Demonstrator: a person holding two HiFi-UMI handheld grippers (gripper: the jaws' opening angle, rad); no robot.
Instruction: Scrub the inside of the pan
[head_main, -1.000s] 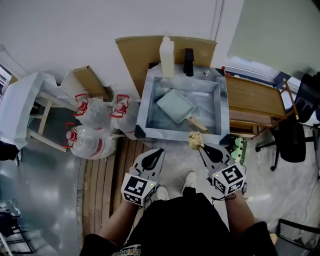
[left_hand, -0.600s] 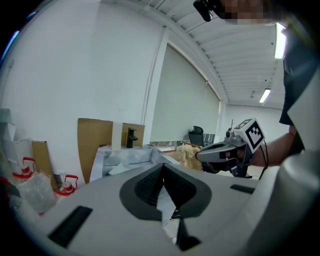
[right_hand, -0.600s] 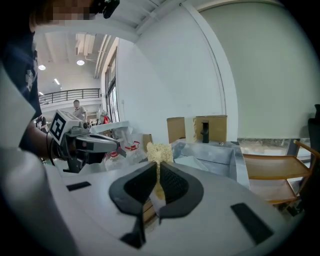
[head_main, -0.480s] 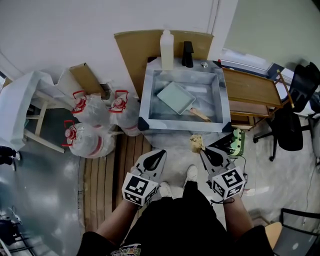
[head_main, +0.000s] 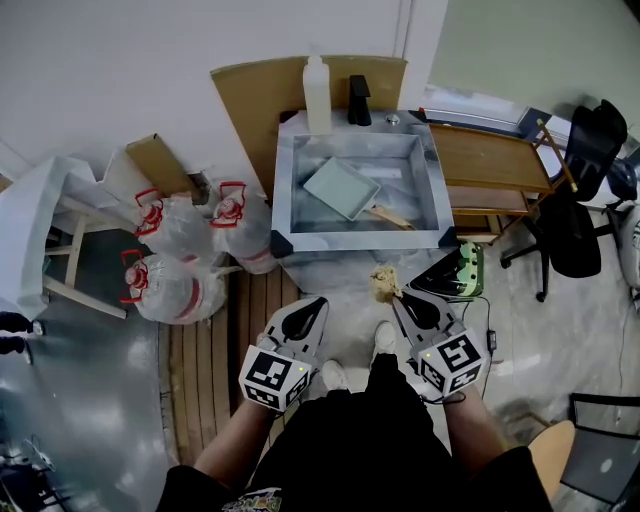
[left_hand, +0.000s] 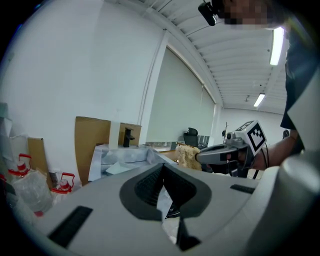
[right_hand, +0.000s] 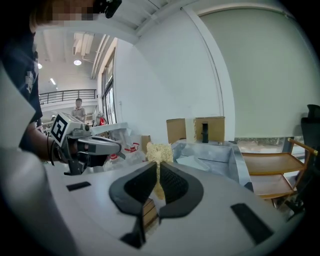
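Tan fibrous scrubber (head_main: 385, 283) pinched between right gripper (head_main: 400, 298) fingers, held short of sink (head_main: 360, 241). Left gripper (head_main: 317, 304) fingers closed, empty. Pale green pan (head_main: 342, 187) lies inside sink, well apart from both grippers.

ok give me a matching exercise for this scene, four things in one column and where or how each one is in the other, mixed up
Column one:
1. pan
2. fibrous scrubber
3. white bottle
4. left claw

Column two:
a. shut, with nothing in it
b. lying in the metal basin
c. upright behind that basin
d. pinched in the right claw

Pairs: 1-b, 2-d, 3-c, 4-a
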